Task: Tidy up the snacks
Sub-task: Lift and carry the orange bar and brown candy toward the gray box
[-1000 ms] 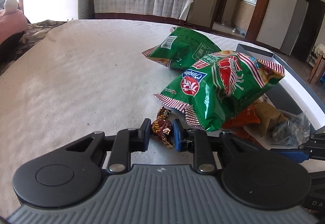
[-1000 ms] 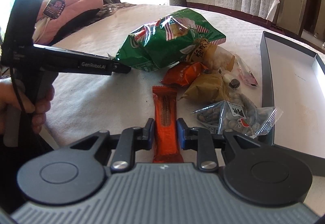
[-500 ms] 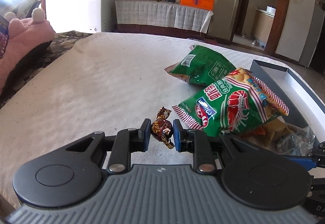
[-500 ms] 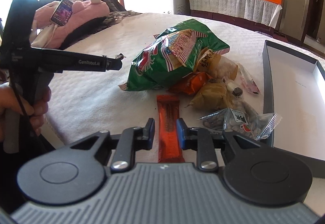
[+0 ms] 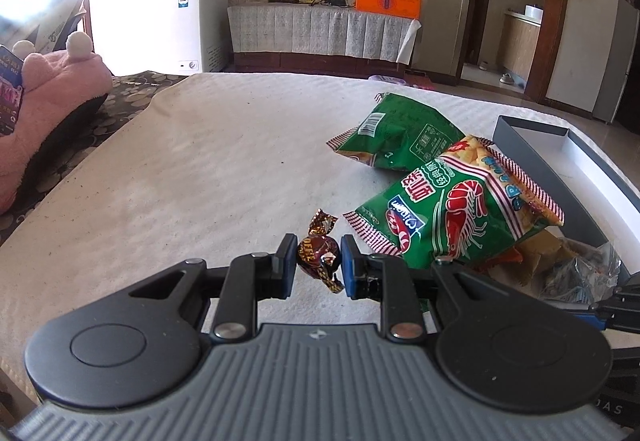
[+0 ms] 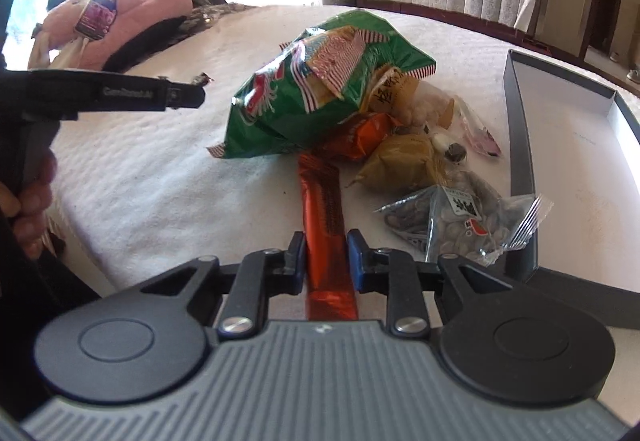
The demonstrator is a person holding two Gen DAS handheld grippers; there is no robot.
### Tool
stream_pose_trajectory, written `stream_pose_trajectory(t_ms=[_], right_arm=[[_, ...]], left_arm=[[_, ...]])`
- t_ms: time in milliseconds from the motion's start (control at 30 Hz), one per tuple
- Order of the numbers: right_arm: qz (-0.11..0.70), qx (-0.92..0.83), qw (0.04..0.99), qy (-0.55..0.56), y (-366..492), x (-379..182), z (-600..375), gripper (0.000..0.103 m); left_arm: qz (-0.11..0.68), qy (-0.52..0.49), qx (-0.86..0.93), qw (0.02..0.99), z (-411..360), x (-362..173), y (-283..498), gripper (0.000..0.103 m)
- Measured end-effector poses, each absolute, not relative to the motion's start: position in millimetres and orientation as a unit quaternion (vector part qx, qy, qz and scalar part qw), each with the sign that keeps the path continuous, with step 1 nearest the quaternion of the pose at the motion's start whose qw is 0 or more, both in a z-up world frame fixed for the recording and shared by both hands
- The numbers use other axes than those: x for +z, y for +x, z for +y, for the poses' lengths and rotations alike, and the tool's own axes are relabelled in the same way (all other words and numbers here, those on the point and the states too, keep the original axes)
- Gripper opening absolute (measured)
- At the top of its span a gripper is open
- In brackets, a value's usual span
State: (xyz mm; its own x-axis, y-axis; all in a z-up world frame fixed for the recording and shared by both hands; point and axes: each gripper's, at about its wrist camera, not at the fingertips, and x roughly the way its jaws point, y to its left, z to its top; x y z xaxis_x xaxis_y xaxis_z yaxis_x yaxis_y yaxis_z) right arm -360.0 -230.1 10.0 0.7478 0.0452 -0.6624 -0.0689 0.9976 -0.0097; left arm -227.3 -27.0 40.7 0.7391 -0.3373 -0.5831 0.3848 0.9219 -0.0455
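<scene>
Left wrist: left gripper (image 5: 319, 264) clamped on brown foil candy (image 5: 318, 256), raised over white cloth (image 5: 200, 169). Right wrist: right gripper (image 6: 327, 256) closed around orange bar (image 6: 325, 217), far end hidden under green shrimp-chip bag (image 6: 316, 89); grey box (image 6: 520, 145) cut off right.

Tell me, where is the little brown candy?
In the left wrist view the candy sits pinched in the left gripper, above the white cloth, just left of the shrimp bag.
</scene>
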Motion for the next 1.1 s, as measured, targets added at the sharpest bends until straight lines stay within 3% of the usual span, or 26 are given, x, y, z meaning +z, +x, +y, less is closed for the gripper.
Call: stream_pose_trajectory(t_ms=[233,700,1100], right_arm=[[0.339,0.044,0.94,-0.012,-360.4,16.3,-226.0,0.023],[0.293,0.089,0.939,0.154,-385.9,41.7,-256.9,0.023],[0.239,0.058,0.952,0.182,-405.5,63.5,-288.3,0.023]], left_arm=[[0.296,0.044,-0.194,0.934,-27.9,45.1,-229.3,0.027],[0.271,0.051,-0.199,0.94,-30.4,66.1,-244.3,0.027],[0.248,0.05,-0.232,0.939,-55.5,89.2,-258.4,0.027]])
